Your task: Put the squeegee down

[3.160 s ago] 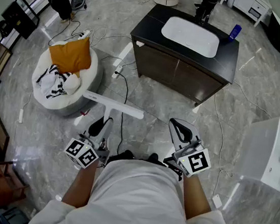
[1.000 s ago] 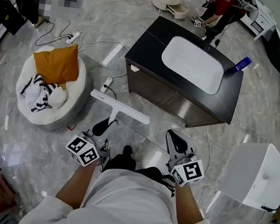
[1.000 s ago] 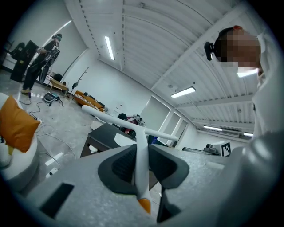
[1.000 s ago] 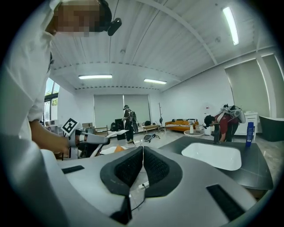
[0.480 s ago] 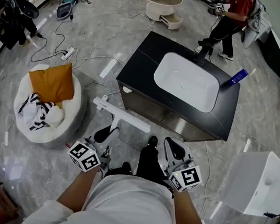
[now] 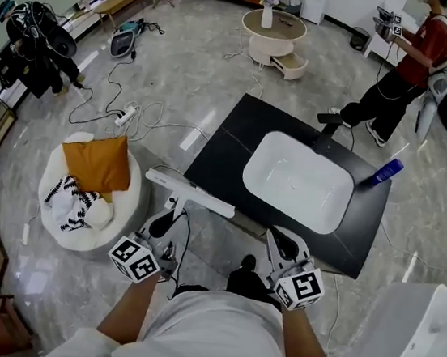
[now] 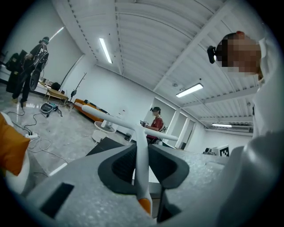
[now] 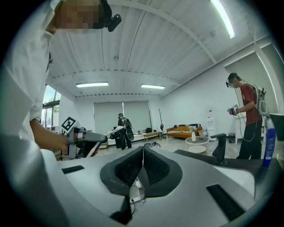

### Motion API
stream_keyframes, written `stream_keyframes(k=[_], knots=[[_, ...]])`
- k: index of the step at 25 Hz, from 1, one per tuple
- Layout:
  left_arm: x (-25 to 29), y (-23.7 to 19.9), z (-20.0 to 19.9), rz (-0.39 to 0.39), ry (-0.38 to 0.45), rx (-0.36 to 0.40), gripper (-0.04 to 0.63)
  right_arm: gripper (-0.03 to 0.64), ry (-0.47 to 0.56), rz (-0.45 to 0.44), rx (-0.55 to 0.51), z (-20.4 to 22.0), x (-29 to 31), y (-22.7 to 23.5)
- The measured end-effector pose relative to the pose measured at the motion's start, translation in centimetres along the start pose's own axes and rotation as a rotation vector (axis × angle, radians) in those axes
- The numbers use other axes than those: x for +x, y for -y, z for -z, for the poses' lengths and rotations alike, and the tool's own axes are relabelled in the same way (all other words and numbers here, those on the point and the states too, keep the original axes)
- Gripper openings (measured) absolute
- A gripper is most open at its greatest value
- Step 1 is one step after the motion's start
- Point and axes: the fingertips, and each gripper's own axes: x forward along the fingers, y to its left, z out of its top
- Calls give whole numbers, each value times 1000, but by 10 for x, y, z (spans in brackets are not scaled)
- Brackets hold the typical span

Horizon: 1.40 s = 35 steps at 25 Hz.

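Now mid-carry: L gripper (image 6: 160,223) clamps squeegee (image 6: 190,192) handle, R gripper (image 6: 282,243) shut empty; next prob. lower onto counter (image 6: 228,146) & release.

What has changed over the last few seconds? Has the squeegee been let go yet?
The person has walked up to the black vanity counter with the white basin. It now lies just ahead of both tongs, and the white T-shaped squeegee overlaps its near left corner in the head view. Unchanged: left tongs clamped on the squeegee's handle, right tongs shut and empty.
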Motion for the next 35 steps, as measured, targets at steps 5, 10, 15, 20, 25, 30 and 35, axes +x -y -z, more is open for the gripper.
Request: stream_keyframes(k=[5,10,15,20,25,30,35], knots=[[46,-5,-29,-55,33,21,89,15,29,-52,0,-20,17,46],[76,-9,-45,-81,38,27,89,15,49,-69,-1,-21,28,81],[92,-13,-51,-86,-13,29,89,15,63,-58,34,-18,35,96],[108,-38,-64,-83,-46,22,89,15,41,-42,45,-12,57,110],[133,-80,-71,-64,-100,-3,89,15,29,24,61,-12,91,124],[164,-120,-79,-25,-161,-23,89,15,-3,75,56,-13,133,133],[196,-159,-81,4,-227,-37,89,15,-17,122,59,-17,179,142]])
